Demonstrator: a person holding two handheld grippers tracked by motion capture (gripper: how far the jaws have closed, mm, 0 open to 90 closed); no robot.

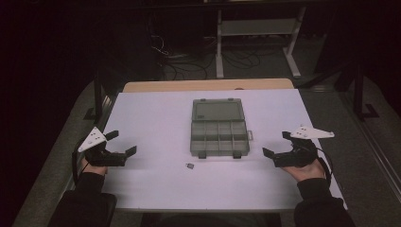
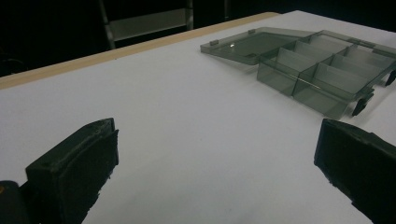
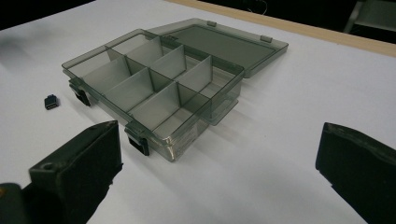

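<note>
A smoky clear plastic organiser box (image 1: 220, 138) (image 2: 322, 74) (image 3: 154, 88) lies open in the middle of the white table (image 1: 156, 118), its lid folded flat behind it and its several compartments bare. A small dark blue part (image 1: 190, 166) (image 3: 51, 102) lies on the table just in front of the box. My left gripper (image 1: 124, 143) (image 2: 215, 163) rests at the table's left edge, open, with only tabletop between its jaws. My right gripper (image 1: 276, 143) (image 3: 219, 163) rests at the right side, open, pointing toward the box's near corner, apart from it.
The white table (image 2: 187, 116) (image 3: 289, 116) has a wooden strip (image 1: 208, 85) along its far edge. Beyond it are a dark floor with cables (image 1: 189, 61) and a metal shelf frame (image 1: 257, 28). A dark stand (image 1: 97, 94) rises at the left.
</note>
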